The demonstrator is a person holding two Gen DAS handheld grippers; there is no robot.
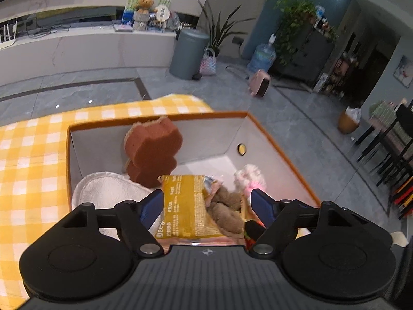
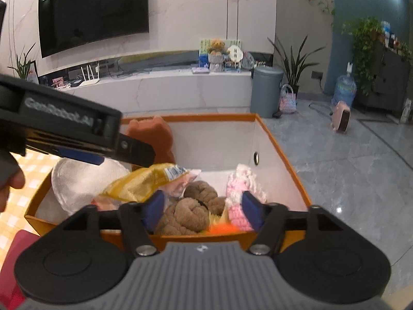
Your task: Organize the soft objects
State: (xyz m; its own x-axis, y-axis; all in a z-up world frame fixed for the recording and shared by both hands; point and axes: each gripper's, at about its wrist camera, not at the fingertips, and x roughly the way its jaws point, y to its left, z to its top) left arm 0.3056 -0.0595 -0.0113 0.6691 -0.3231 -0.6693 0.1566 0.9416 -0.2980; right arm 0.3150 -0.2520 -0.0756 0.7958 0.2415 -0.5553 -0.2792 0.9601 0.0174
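Note:
An orange-rimmed white box [image 1: 278, 152] [image 2: 284, 155] holds a brown bear-shaped sponge [image 1: 152, 149] [image 2: 160, 134], a white fluffy pad [image 1: 108, 191] [image 2: 77, 180], a yellow snack packet [image 1: 185, 204] [image 2: 144, 180], a brown knotted plush [image 1: 227, 206] [image 2: 191, 206] and a pink-white knit piece [image 1: 250, 178] [image 2: 240, 188]. My left gripper [image 1: 206, 204] is open above the packet, which lies between its fingers. In the right wrist view the left gripper [image 2: 129, 152] hovers over the box. My right gripper [image 2: 204, 206] is open and empty above the brown plush.
The box stands on a yellow checked tablecloth [image 1: 31, 160] near the table's edge. Beyond lie a grey tiled floor, a grey bin [image 1: 188, 51] [image 2: 265, 90], a pink heater [image 1: 259, 82], a water bottle [image 2: 344, 87] and a TV shelf [image 2: 155, 82].

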